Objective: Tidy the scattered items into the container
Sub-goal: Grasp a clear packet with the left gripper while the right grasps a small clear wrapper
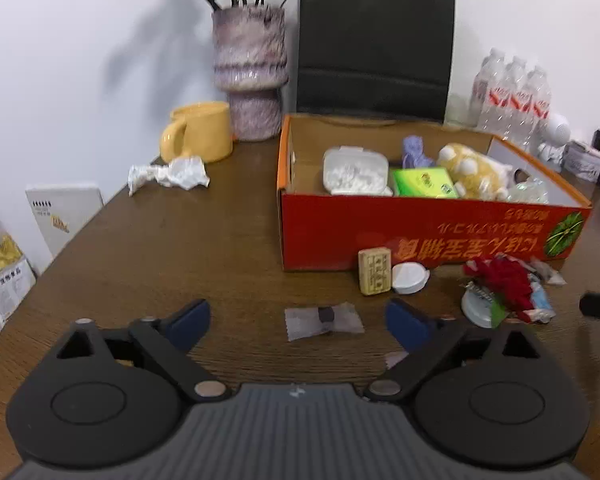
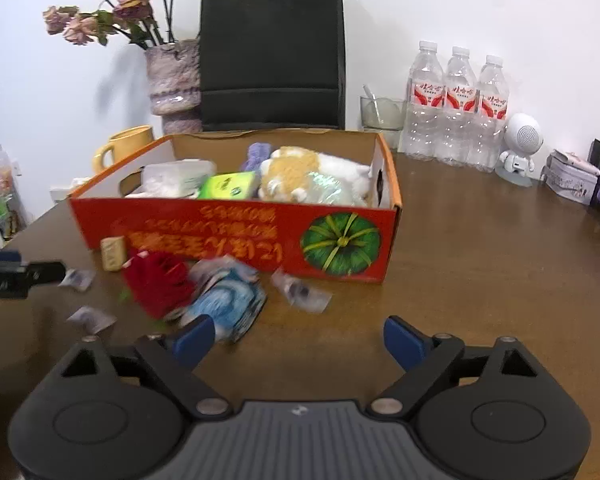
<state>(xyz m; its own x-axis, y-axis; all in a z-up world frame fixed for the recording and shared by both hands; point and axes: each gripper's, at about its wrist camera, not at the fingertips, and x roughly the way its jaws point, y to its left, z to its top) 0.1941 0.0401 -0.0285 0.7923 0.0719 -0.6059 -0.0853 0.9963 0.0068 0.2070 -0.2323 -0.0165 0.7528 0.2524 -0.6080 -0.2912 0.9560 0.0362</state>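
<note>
Only the left view shows the crumpled tissue (image 1: 168,175) far left on the counter (image 1: 204,240). The red box (image 2: 236,236) holds a plush toy (image 2: 300,176) and green packet (image 2: 228,186). Both tools, left (image 1: 298,320) and right (image 2: 298,338), gape wide, holding nothing.

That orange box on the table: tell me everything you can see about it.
The orange box is an open-topped cardboard carton, plain brown inside, with yellow lettering and a green pumpkin picture printed upside down on its near wall. It sits flat on the wooden table, in front of a black paper bag. Inside lie a white lidded tub, a green packet, a yellow-and-white plush toy and something lilac at the back. A small tan block stands against its near wall.
</note>
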